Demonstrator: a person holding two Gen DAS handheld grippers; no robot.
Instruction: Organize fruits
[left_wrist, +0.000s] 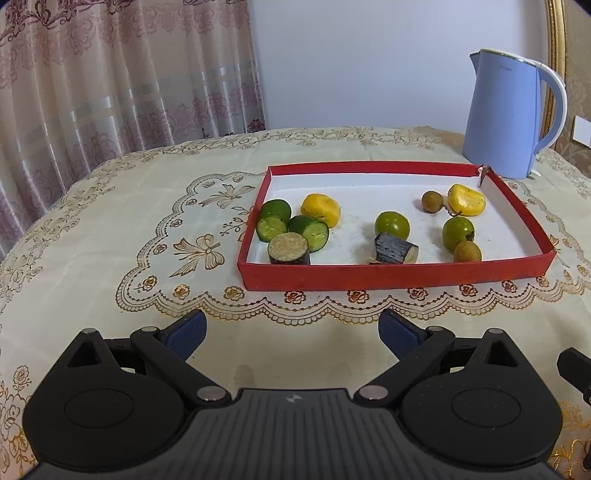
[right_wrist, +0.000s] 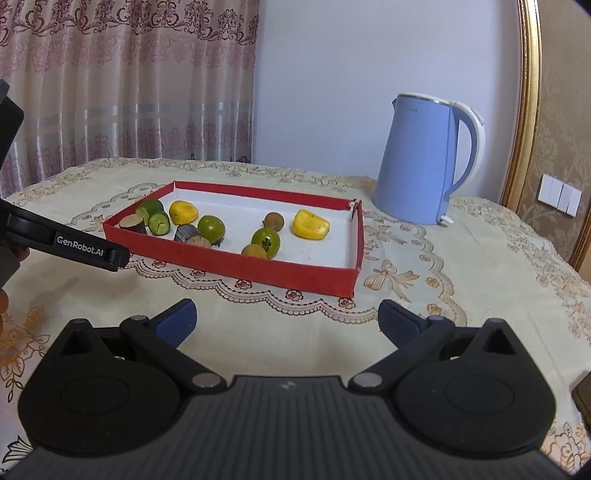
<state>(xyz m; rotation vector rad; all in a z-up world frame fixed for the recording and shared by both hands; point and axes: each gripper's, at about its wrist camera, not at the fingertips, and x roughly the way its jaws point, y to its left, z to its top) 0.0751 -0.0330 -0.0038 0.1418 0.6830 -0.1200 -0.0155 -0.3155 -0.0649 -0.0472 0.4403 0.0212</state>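
Left wrist view: my left fingers (left_wrist: 291, 330) are spread wide, holding nothing, and the red tray (left_wrist: 388, 275) of fruit sits straight ahead on the tabletop (left_wrist: 110, 229). My right fingers (right_wrist: 286, 319) are released too, tray up-left, so left's nearer.

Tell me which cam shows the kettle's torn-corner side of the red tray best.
Right wrist: the torn corner of the red tray sits mid-frame, sidewall visible. Left wrist shows it farther off, nearer the frame edge.
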